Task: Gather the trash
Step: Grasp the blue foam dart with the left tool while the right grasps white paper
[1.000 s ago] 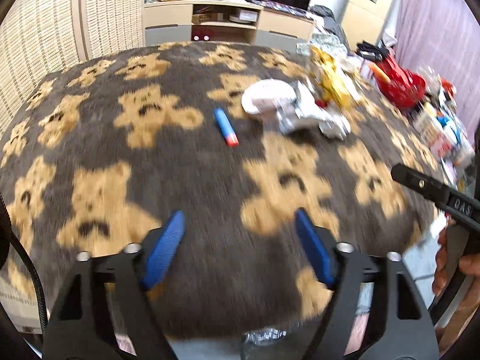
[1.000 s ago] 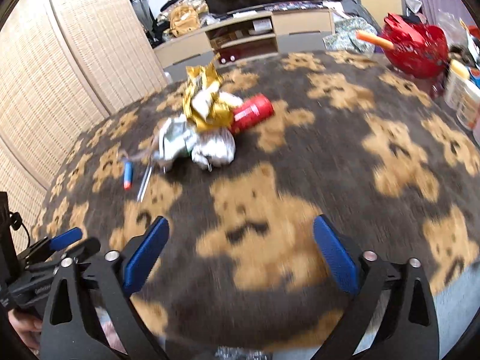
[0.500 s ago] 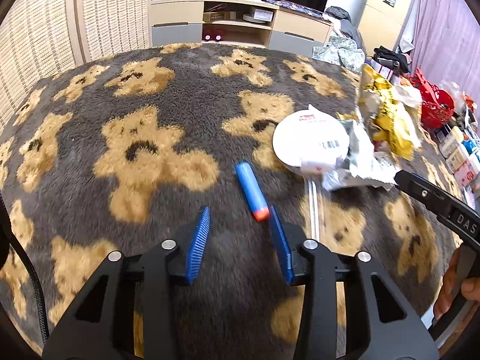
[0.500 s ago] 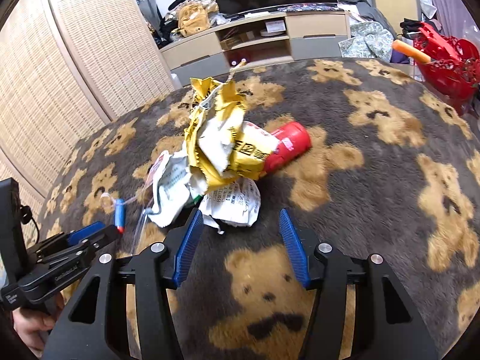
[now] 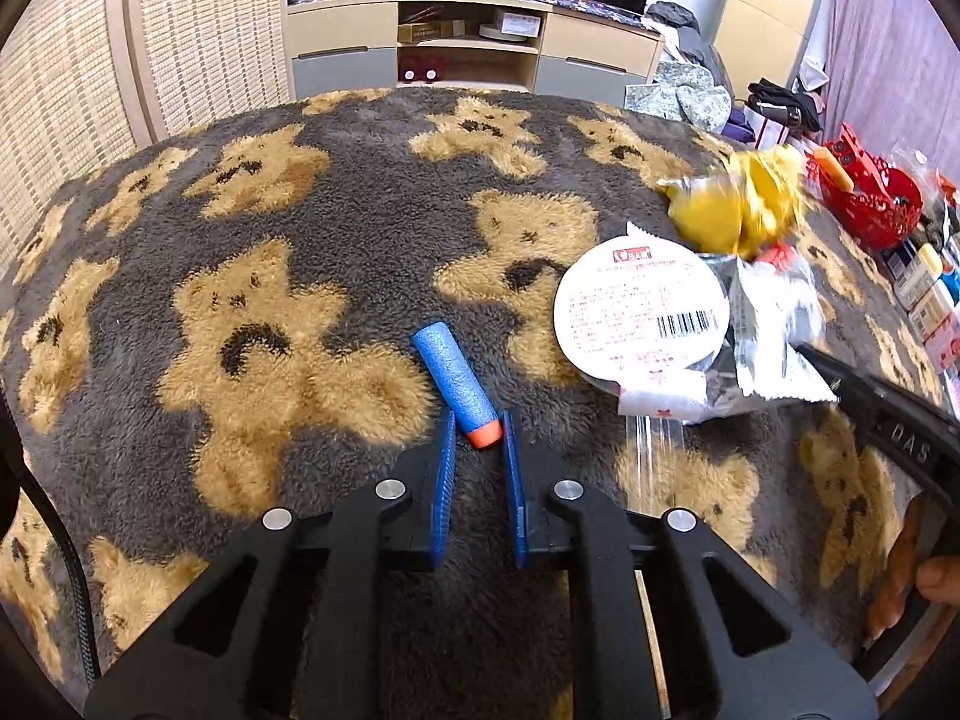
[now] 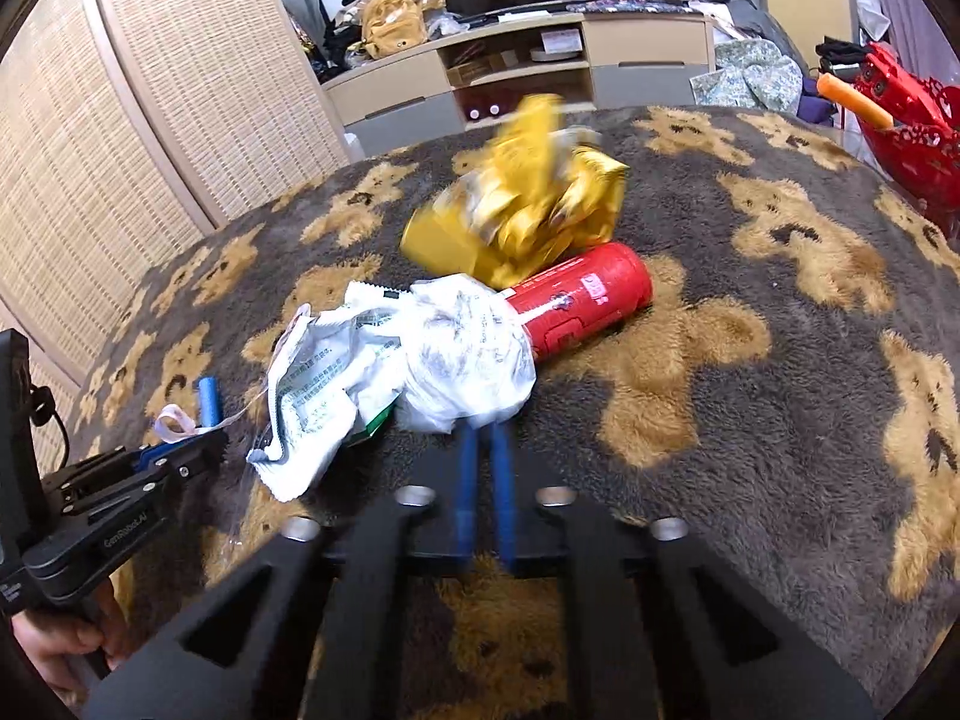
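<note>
Fuzzy bear-print blanket (image 5: 336, 222) bears cylindrical foam dart (image 5: 456, 381), crinkled wrappers (image 6: 420, 360).

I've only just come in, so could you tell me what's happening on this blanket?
A person is collecting trash from a teddy-bear blanket with two tools. The left hand-held gripper has just been closing around the orange tip of a blue foam dart. The right hand-held gripper has just closed at the edge of a crumpled white wrapper. A yellow wrapper and a red can lie behind it.
</note>
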`<action>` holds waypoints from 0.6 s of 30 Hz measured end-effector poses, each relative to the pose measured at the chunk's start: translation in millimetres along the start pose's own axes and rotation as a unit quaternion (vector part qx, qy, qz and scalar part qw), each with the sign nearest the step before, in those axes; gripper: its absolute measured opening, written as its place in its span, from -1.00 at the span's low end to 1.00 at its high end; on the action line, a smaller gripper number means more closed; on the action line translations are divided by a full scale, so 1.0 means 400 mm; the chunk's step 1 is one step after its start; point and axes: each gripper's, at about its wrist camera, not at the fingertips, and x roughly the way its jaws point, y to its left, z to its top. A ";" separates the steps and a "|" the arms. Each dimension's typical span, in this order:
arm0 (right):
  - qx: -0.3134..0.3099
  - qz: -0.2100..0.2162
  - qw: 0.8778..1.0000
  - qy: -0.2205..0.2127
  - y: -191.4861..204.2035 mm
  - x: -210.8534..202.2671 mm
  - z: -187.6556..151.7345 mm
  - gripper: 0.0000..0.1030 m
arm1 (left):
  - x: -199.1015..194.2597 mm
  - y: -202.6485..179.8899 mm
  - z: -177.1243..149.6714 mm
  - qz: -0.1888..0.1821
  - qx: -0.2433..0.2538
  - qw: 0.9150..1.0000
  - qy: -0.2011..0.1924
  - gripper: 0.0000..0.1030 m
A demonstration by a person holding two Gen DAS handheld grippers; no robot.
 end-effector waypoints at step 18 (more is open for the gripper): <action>0.001 0.004 1.000 -0.023 -0.028 -0.185 -0.070 -0.89 | -0.120 -0.066 -0.127 -0.015 0.043 0.999 0.005 -0.75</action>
